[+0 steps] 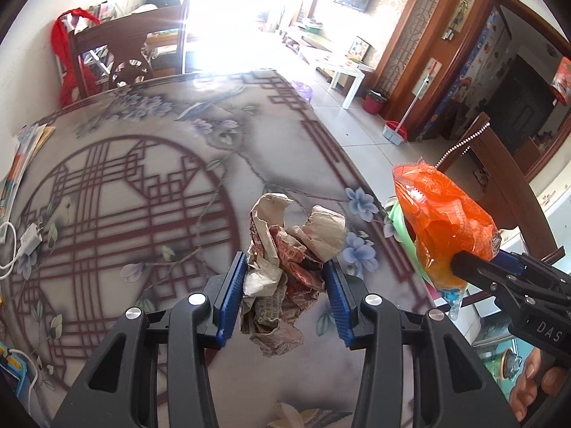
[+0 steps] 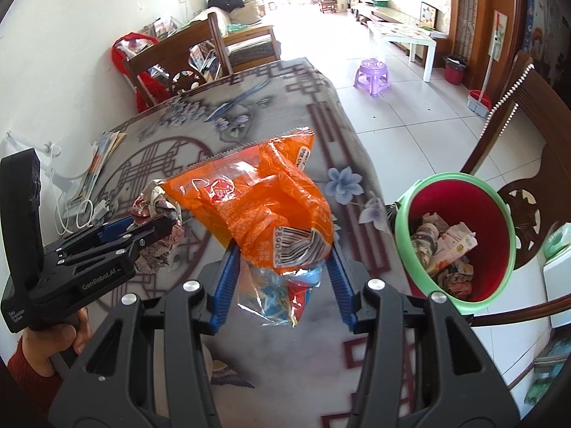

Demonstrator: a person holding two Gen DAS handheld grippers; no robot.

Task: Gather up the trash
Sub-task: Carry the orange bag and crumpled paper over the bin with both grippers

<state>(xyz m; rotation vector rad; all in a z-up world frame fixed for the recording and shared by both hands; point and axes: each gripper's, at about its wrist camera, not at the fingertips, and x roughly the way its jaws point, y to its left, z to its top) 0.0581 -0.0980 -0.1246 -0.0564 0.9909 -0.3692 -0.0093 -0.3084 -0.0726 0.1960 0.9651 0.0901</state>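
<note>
Item 1, right claw: we find it pinching an orange snack wrapper, with a clear blue-printed wrapper bunched beneath it between the same blue pads. The bundle hangs above the bench, near its right edge.

Item 2, left claw: we find it clamped on a crumpled newspaper wad, held over the middle of the patterned bench top.

Item 3, trash bin: green rim, red inside, standing off the right edge of the bench, in front of a wooden chair. It already holds paper scraps and cartons.

Item 4, the governing relation: from the right claw the bin lies to the right and slightly far, with its mouth open toward us. From the left claw the bin lies further right again, past the right claw and its orange load; in the left wrist view only a sliver of green rim shows behind the wrapper. We judge the right claw the nearer one, so it should drop first and clear the way. The wrapper's long axis runs from the claw outward, toward its serrated far edge.

Item 5, other: a white charger and cable lie at the left edge of the bench.
</note>
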